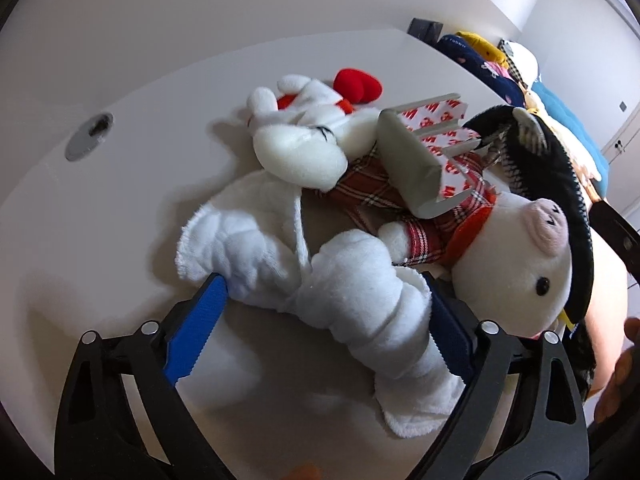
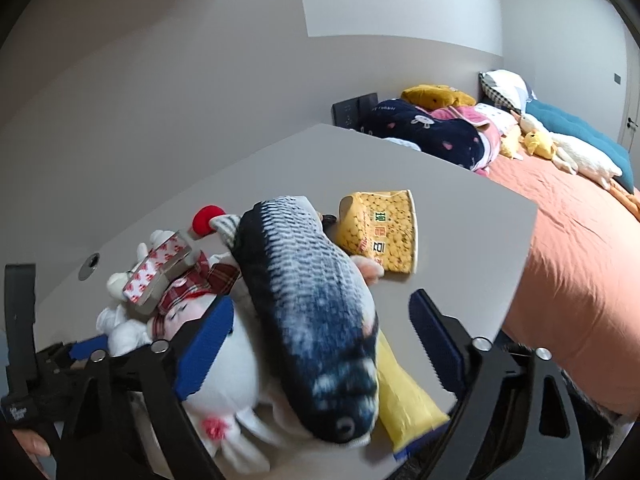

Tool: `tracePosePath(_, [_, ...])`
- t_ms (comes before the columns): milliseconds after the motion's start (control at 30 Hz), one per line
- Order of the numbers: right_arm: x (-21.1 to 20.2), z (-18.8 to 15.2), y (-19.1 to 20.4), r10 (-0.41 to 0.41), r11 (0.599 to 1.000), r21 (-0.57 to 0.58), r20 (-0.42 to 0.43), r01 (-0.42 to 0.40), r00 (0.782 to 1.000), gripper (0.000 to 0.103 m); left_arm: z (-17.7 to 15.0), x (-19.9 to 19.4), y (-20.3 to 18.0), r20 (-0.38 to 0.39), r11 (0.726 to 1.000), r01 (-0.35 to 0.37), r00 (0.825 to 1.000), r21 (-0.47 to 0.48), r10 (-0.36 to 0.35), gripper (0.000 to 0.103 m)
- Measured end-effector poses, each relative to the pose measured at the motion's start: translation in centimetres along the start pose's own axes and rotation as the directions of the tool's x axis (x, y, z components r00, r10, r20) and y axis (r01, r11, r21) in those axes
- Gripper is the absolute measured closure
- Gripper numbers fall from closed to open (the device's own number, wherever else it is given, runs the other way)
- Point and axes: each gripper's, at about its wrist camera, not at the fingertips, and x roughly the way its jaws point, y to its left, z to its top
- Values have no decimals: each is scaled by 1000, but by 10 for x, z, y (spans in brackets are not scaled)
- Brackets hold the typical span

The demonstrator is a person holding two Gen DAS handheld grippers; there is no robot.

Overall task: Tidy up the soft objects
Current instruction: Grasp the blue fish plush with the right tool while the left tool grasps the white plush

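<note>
1. On the pale table (image 1: 120, 184), far left in the left wrist view, sits a round grey grommet (image 1: 89, 136), well apart from the pile of toys.
2. Next comes the left gripper (image 1: 326, 320), jaws spread wide with a white segmented plush (image 1: 360, 292) lying between the blue pads (image 1: 198, 332); the near pad touches its fluffy end, but nothing is clamped.
3. Behind it, a small white plush with a red bow (image 1: 304, 136) lies against a pig plush (image 1: 520, 256) in a red plaid shirt, and a grey block with red-printed tape (image 1: 424, 152) rests on the pig's body.
4. A dark fish plush (image 1: 560, 184) arches over the pig's head at the right.
5. Over to the right wrist view: the same taped block (image 2: 158, 276) and pig plush (image 2: 188, 304) sit at the left.
6. The right gripper (image 2: 324, 344) is wide open too, and the fish plush (image 2: 312, 312) lies diagonally between its fingers, ungripped, with a white rabbit-like plush (image 2: 228, 380) beneath and a yellow plush (image 2: 404, 396) alongside.
7. Just past the fish lies a yellow printed packet (image 2: 384, 232) on the table.
8. Far right, a bed with an orange cover (image 2: 572, 264) carries more soft toys and pillows.
</note>
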Motion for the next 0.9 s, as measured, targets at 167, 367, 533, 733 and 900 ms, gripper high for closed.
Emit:
tracePosePath(167, [24, 7, -1, 17, 1000, 10, -47, -17, 999, 45, 0, 1, -2, 11, 1000, 2, 1000, -3, -2, 20])
tracePosePath(367, [35, 5, 1, 21, 1000, -5, -73, -21, 997, 72, -1, 0, 1, 45, 999, 35, 998, -13, -34, 34])
tracePosePath(533, [23, 4, -4, 48, 999, 25, -32, -47, 998, 85, -6, -15, 14, 101, 997, 52, 994, -50, -47, 55])
tracePosePath(733, [-5, 8, -9, 64, 996, 54, 36, -66, 997, 85, -9, -43, 23, 164, 995, 77, 984, -64, -65, 73])
tracePosePath(900, [-36, 13, -10, 67, 995, 67, 106, -74, 992, 85, -11, -67, 25, 212, 996, 82, 975, -43, -71, 73])
